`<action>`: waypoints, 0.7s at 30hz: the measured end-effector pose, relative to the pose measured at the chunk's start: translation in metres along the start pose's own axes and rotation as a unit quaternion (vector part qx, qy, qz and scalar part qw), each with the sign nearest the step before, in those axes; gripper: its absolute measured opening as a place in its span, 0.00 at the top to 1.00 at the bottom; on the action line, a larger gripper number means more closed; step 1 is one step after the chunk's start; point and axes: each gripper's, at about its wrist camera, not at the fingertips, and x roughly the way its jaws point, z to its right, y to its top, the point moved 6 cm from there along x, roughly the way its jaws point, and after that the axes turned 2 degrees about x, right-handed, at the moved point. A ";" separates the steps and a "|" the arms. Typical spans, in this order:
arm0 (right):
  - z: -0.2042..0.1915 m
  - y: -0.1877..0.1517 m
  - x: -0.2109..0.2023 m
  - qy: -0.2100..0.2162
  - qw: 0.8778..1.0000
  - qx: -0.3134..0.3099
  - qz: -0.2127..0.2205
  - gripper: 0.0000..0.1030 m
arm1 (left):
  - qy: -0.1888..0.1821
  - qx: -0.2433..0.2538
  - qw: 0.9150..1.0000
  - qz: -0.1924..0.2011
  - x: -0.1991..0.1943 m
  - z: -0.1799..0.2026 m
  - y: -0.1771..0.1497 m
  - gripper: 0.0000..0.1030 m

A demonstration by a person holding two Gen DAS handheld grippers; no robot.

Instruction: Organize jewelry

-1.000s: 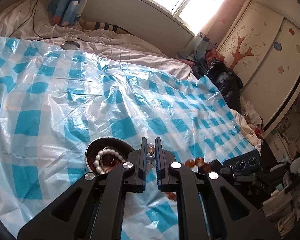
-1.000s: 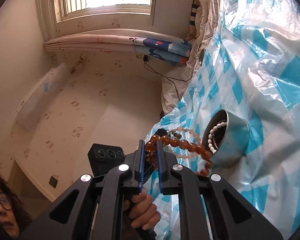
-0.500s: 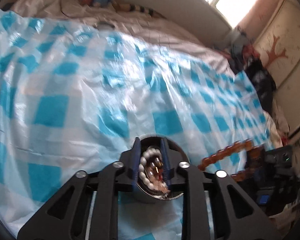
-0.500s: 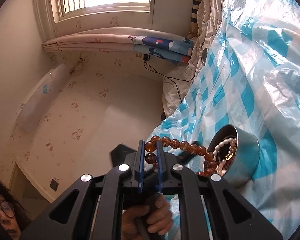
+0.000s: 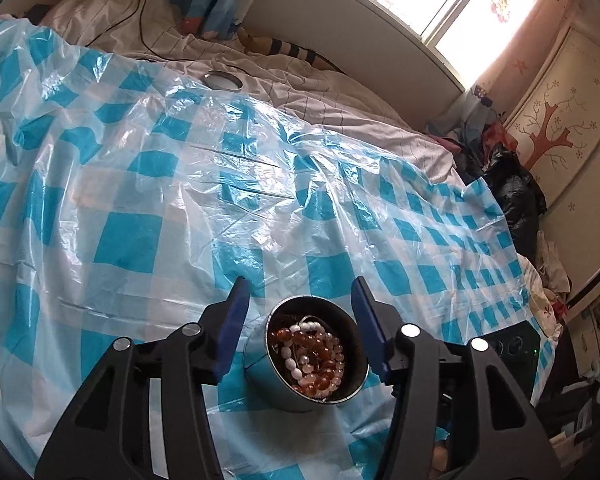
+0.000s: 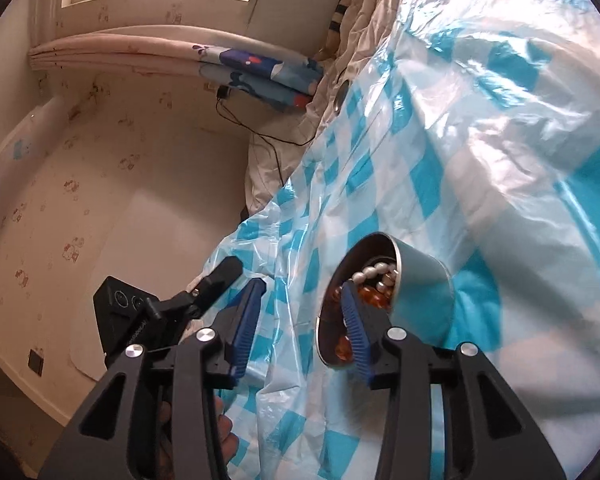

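Note:
A round metal tin (image 5: 260, 376) sits on the blue-and-white checked plastic sheet (image 5: 180, 200). In it lie a white pearl strand (image 5: 296, 364) and amber bead bracelets (image 5: 320, 360). My left gripper (image 5: 300, 300) is open and empty, its fingers on either side of the tin, just above it. In the right wrist view the tin (image 6: 416, 292) shows pearls (image 6: 374, 270) and amber beads (image 6: 370, 294) inside. My right gripper (image 6: 302, 300) is open and empty, its right finger (image 6: 354, 324) in front of the tin's mouth. The left gripper (image 6: 220, 276) shows at left.
A tin lid (image 5: 222, 79) lies on the white quilt at the far edge of the sheet. A black cable (image 5: 148, 8) runs over the pillow. A wardrobe and piled clothes (image 5: 512, 184) stand to the right. The bed edge and floor (image 6: 120, 240) lie left of the right gripper.
Both grippers have opened. The clear-bead bracelet from the left gripper and the amber bracelet from the right gripper now lie in the tin. The left gripper has moved over the tin.

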 end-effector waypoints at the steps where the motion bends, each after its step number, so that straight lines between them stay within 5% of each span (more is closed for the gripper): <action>1: 0.000 -0.003 -0.004 -0.009 1.000 -0.003 0.000 0.59 | 0.002 0.006 1.000 0.000 -0.001 0.002 -0.002 0.51; 4: -0.004 -0.015 -0.012 -0.056 0.998 -0.040 0.005 0.57 | 0.024 0.046 0.999 0.006 -0.008 0.013 -0.011 0.48; 6: -0.007 -0.028 -0.020 -0.105 0.991 -0.078 0.018 0.45 | 0.046 0.081 0.995 0.019 -0.017 0.022 -0.016 0.46; 12: 0.000 -0.079 -0.040 -0.237 0.956 -0.169 0.046 0.37 | 0.089 0.140 0.984 0.058 -0.051 0.035 -0.033 0.34; 17: -0.004 -0.096 -0.043 -0.282 0.931 -0.218 0.076 0.30 | 0.125 0.170 0.973 0.093 -0.087 0.037 -0.049 0.23; 21: -0.002 -0.096 -0.046 -0.293 0.927 -0.215 0.088 0.20 | 0.141 0.170 0.968 0.117 -0.114 0.034 -0.059 0.17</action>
